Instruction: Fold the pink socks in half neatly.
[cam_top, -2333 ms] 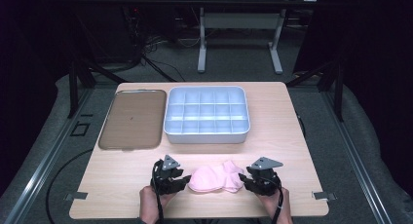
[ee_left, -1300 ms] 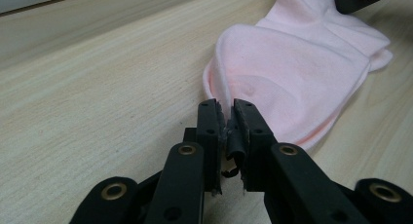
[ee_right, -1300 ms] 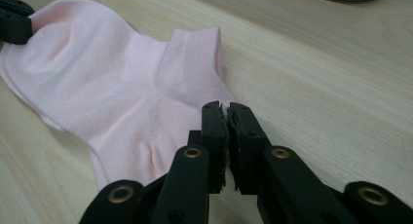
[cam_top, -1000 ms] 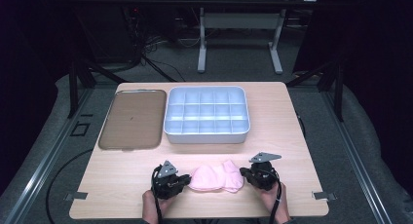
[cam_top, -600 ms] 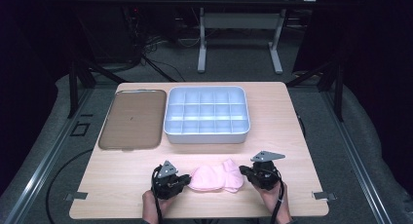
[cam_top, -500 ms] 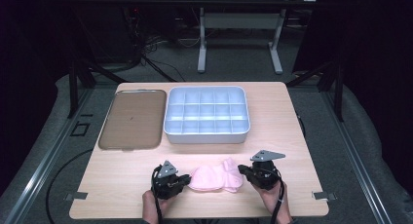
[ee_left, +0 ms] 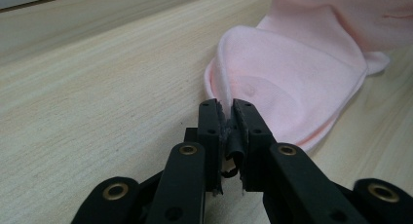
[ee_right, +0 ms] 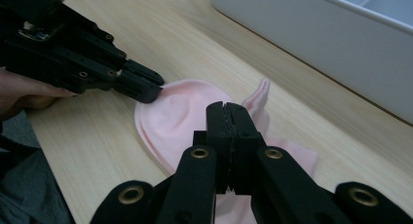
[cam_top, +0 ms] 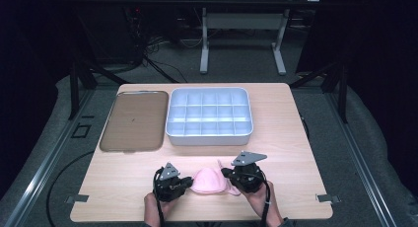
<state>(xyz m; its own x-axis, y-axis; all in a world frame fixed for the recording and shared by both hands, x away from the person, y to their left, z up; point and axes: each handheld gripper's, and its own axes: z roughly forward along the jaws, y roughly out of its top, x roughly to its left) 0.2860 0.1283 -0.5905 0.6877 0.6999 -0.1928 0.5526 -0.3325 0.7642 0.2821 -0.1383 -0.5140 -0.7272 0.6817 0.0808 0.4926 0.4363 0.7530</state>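
Note:
A pink cloth point(cam_top: 209, 181) lies bunched near the table's front edge, between my two grippers. The left gripper point(cam_top: 190, 182) is shut on the cloth's left rim; in the left gripper view the thin pink edge point(ee_left: 221, 78) runs into the closed jaws of that gripper point(ee_left: 225, 107). My right gripper point(cam_top: 226, 173) is at the cloth's right side, its jaws pressed together point(ee_right: 229, 109) over the pink cloth point(ee_right: 185, 117), with a small flap standing up beside the tips. The right gripper view also shows the left gripper point(ee_right: 151, 90) pinching the far rim.
A white box with several compartments point(cam_top: 209, 138) stands at the table's middle back, close behind the cloth point(ee_right: 316, 34). A flat brown tray point(cam_top: 133, 121) lies to its left. Bare wood stretches to both sides of the hands.
My right gripper has shifted left toward the left one, and the cloth between them has become narrower and more bunched. The left gripper has barely moved.

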